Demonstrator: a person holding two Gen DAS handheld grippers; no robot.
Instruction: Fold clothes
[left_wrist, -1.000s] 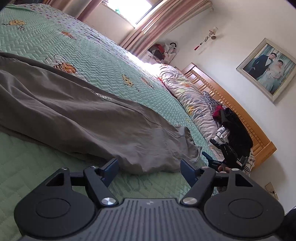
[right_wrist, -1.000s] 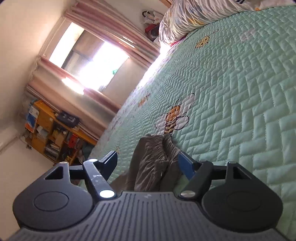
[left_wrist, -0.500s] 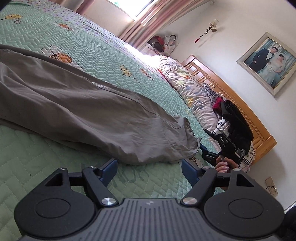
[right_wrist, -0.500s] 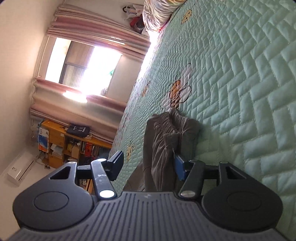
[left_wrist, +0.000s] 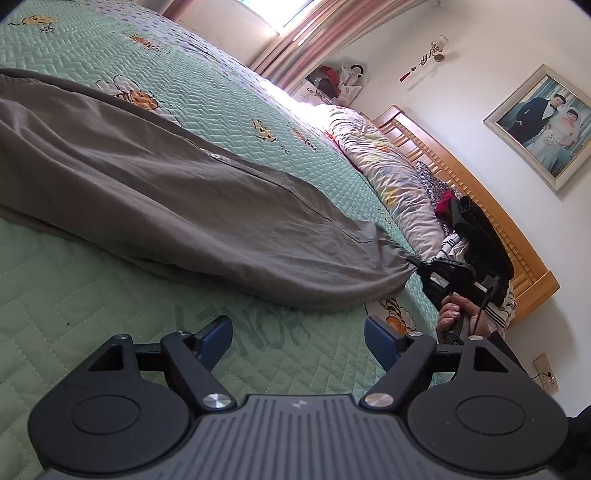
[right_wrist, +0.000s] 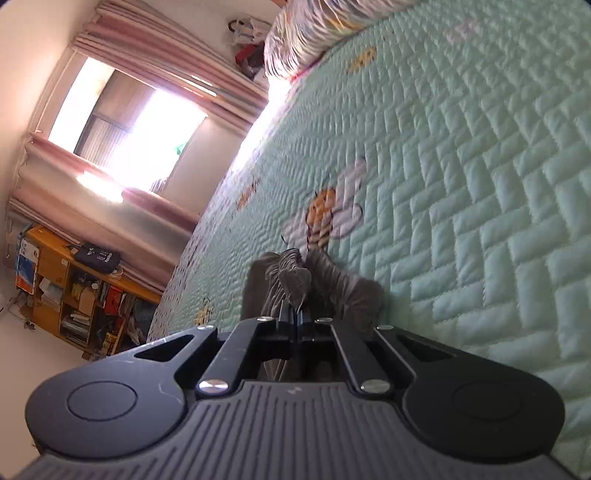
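A long grey garment (left_wrist: 155, 192) lies stretched across the green quilted bedspread (left_wrist: 74, 295). My left gripper (left_wrist: 297, 332) stands open just above the bedspread, near the garment's lower edge, with nothing between its blue pads. In the left wrist view my right gripper (left_wrist: 415, 263) pinches the garment's gathered end at the right, with a person's hand (left_wrist: 456, 314) on its handle. Seen from the right wrist, the right gripper (right_wrist: 295, 308) is shut on that bunched grey end (right_wrist: 291, 277), which lifts off the quilt.
Floral pillows (left_wrist: 388, 162) and a heap of dark clothes (left_wrist: 476, 229) lie against the wooden headboard (left_wrist: 491, 221). A framed photo (left_wrist: 539, 122) hangs on the wall. A window with pink curtains (right_wrist: 122, 122) and a wooden shelf (right_wrist: 74, 291) show beyond the bed.
The right gripper's jaws have shut on the garment's bunched end, which stood loose between them before. The garment's right end is now drawn out to a point. The left gripper stays open.
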